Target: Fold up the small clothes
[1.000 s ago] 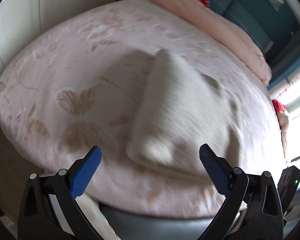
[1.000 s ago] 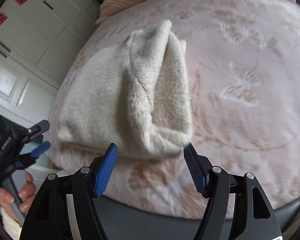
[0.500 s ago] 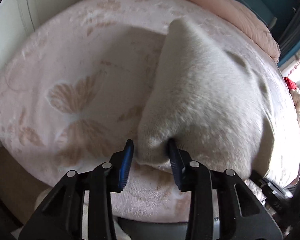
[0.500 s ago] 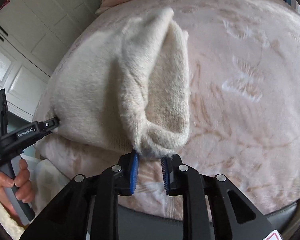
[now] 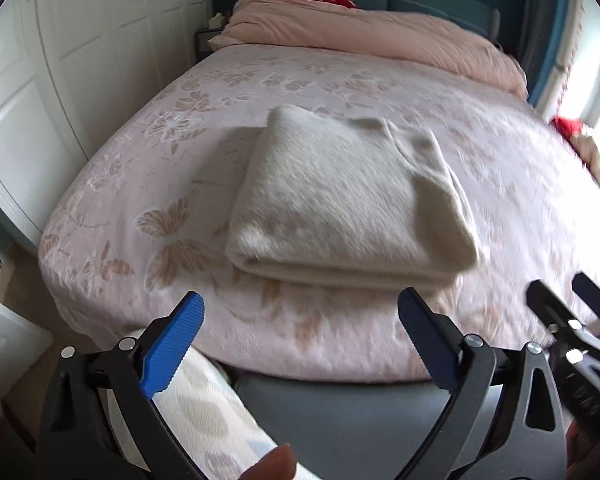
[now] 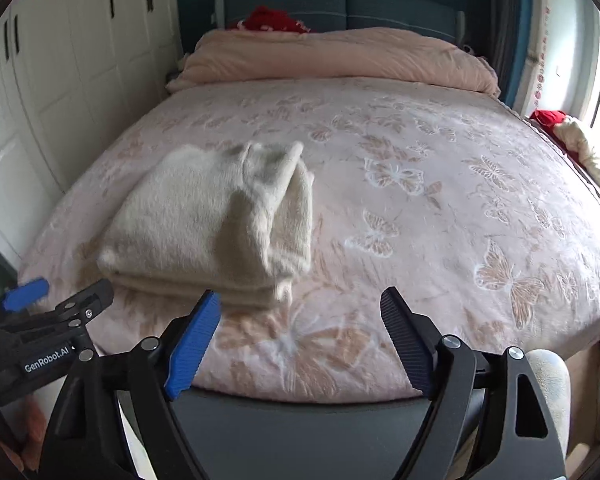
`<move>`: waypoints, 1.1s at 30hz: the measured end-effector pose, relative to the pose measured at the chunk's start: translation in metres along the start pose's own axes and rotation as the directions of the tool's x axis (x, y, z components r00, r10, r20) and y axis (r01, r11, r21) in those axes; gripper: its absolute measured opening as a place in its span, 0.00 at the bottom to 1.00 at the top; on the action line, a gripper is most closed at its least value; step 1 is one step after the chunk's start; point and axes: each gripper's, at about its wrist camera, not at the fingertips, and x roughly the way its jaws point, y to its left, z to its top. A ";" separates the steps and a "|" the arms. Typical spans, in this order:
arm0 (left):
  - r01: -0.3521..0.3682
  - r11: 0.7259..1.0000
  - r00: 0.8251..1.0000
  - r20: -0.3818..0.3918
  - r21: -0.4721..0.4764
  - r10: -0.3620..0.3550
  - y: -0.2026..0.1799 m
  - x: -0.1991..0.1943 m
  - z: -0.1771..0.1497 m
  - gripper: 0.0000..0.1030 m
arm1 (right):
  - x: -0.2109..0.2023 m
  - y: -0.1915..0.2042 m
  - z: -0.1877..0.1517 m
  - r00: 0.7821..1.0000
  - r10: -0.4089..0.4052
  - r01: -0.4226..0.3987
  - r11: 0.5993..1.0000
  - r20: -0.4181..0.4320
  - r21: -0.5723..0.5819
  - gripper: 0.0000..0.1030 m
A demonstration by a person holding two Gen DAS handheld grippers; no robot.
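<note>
Left wrist: fuzzy cream folded garment (image 5: 340,204)

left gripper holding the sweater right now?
No: the left gripper is open and pulled back, with the folded sweater lying free on the bed.

**Both claws spread wide, holding nothing**

The left claw (image 5: 300,344) has its two blue-padded fingers (image 5: 172,346) far apart, with nothing between them. Its black arms splay outward from the bottom of the left wrist view, and a fingertip of the person's hand (image 5: 278,465) shows just below and between them.

The right claw (image 6: 300,344) is equally wide, its blue pads (image 6: 194,346) apart and gripping nothing.

The two claws sit side by side at about the same level: the left one (image 6: 52,320) shows at the left edge of the right wrist view, and the right one (image 5: 572,332) at the right edge of the left wrist view.
</note>
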 end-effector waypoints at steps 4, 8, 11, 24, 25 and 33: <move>-0.046 0.998 0.999 0.015 0.040 0.045 -0.011 -0.006 -0.011 0.92 | -0.002 -0.005 -0.012 1.000 -0.001 0.001 1.000 -0.024 -0.005 0.77; -0.026 0.999 1.000 -0.002 0.038 0.026 -0.012 -0.007 -0.015 0.92 | -0.005 -0.010 -0.016 0.999 0.001 0.001 0.999 -0.039 0.038 0.77; -0.042 0.998 0.999 0.006 0.053 0.042 -0.017 -0.009 -0.016 0.92 | -0.006 -0.010 -0.017 0.999 -0.005 0.006 0.999 -0.040 0.042 0.77; -0.099 0.995 0.995 0.016 0.010 0.099 -0.016 -0.008 -0.018 0.92 | 0.003 -0.007 -0.020 0.997 -0.005 0.009 0.999 -0.082 0.049 0.77; -0.103 0.995 0.995 0.013 0.012 0.103 -0.016 -0.008 -0.018 0.92 | 0.004 -0.007 -0.021 0.996 -0.004 0.008 0.999 -0.087 0.051 0.77; -0.106 0.994 0.994 0.007 0.013 0.105 -0.016 -0.007 -0.018 0.92 | 0.005 -0.006 -0.021 0.996 -0.009 0.013 0.999 -0.092 0.052 0.77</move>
